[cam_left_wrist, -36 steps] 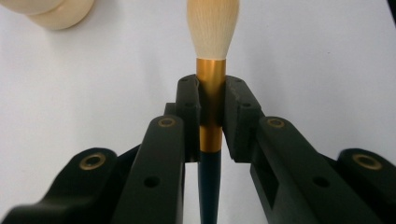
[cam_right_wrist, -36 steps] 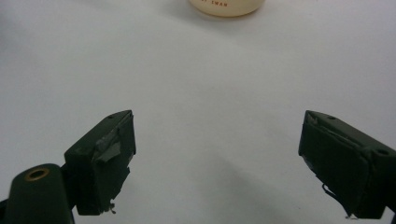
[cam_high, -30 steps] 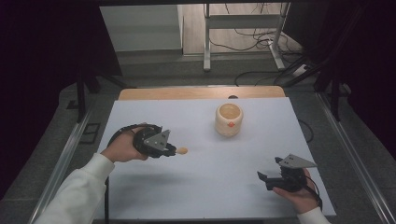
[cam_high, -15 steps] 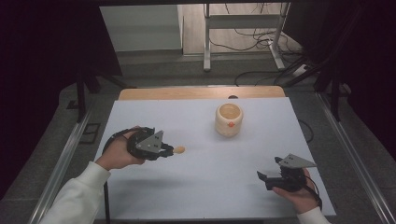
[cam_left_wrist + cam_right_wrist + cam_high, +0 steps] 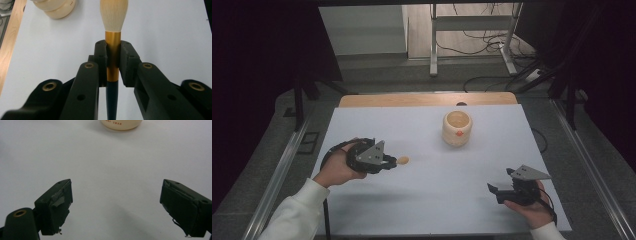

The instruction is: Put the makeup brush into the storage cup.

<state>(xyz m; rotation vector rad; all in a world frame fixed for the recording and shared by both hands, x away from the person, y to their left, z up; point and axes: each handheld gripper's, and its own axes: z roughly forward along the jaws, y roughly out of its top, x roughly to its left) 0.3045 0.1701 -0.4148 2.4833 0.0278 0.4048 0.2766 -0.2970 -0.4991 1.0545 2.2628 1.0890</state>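
The brush [image 5: 402, 160] lies left of and nearer than the cup [image 5: 457, 128] on the table [image 5: 437, 190].

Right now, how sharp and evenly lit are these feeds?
High view: white table bright, surroundings dark. Left gripper view: brush crisp, near jaws soft. Right gripper view: cup lettering readable, jaws dim, faint shadow on the sheet.

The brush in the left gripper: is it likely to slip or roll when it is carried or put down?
The brush is held on its smooth gold collar, so it may slip along the jaws if the left gripper loosens. Its handle looks round, so it would probably roll on the flat table. The tuft looks soft and would likely bend if pushed.
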